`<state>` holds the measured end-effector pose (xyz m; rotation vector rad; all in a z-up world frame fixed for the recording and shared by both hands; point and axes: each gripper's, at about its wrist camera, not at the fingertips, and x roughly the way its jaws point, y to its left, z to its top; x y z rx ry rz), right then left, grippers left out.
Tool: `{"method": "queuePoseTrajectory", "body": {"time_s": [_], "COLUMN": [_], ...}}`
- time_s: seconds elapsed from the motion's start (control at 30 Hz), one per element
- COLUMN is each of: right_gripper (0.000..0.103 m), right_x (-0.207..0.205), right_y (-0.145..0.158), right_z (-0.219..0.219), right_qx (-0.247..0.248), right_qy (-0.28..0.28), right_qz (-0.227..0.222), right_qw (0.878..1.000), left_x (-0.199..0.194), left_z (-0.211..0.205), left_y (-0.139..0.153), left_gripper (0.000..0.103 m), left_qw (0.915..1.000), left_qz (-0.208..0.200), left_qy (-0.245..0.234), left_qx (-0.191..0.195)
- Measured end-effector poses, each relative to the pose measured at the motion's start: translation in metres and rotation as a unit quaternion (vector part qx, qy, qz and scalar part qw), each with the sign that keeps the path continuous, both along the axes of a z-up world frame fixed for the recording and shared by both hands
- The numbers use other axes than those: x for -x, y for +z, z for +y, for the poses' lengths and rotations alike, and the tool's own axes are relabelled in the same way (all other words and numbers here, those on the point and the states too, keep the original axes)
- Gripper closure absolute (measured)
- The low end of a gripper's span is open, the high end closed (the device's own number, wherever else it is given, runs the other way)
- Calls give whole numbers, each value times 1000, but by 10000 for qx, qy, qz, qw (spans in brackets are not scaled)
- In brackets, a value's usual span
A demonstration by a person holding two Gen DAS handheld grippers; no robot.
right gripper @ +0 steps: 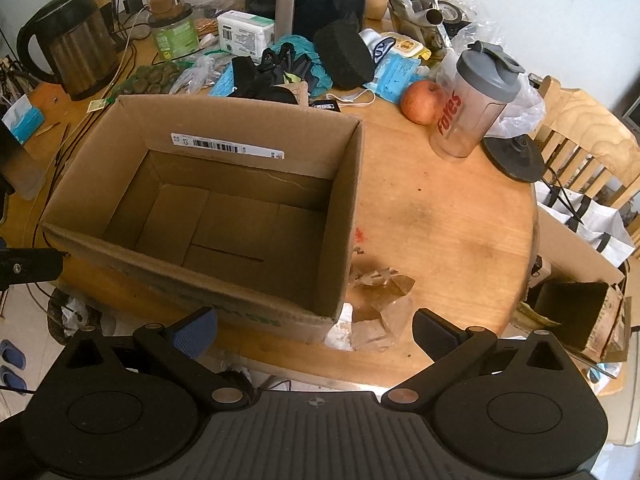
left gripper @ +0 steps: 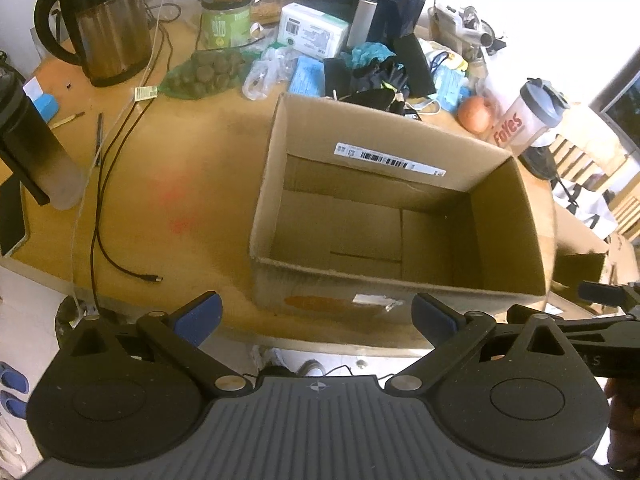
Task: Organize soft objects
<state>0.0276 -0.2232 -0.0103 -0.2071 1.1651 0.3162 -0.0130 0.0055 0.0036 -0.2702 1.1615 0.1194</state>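
An open, empty cardboard box (left gripper: 496,224) (right gripper: 344,208) stands on the round wooden table. Behind it lies a heap of soft things: black fabric and gloves (left gripper: 376,80) (right gripper: 272,74), a teal cloth (left gripper: 370,53) (right gripper: 298,46), a black sponge block (right gripper: 346,58) and blue packets (left gripper: 306,76) (right gripper: 394,70). My left gripper (left gripper: 316,316) is open and empty, hovering before the box's near wall. My right gripper (right gripper: 316,330) is open and empty at the box's near right corner.
A kettle (left gripper: 108,28) (right gripper: 76,48), a green jar (left gripper: 224,20), a white packet (left gripper: 312,30), an apple (right gripper: 420,102) and a shaker bottle (right gripper: 476,108) crowd the far side. A black cable (left gripper: 108,184) runs left of the box. Torn paper (right gripper: 384,300) lies right of it.
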Motion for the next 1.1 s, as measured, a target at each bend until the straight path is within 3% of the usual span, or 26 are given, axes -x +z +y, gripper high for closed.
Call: {"method": "queuePoseTrajectory", "body": {"time_s": [0.43, 0.77, 1.1], "right_gripper": [0, 0, 0], "right_x": [-18, -42, -71], "right_y": [1, 2, -1], "right_z": [-11, -17, -19], "right_qx": [-72, -346, -523], "right_qy": [-259, -323, -266], "right_qz": [-89, -116, -72], "right_qw": [9996, 9988, 9983], "left_x": [-17, -36, -55], "left_z": [7, 21, 37], "left_y": [2, 9, 11], "left_gripper": [0, 0, 0], "left_qw": [9998, 9983, 9961], "left_qz": [5, -104, -530], "left_qy": [-27, -27, 180], "left_qx": [-183, -578, -676]}}
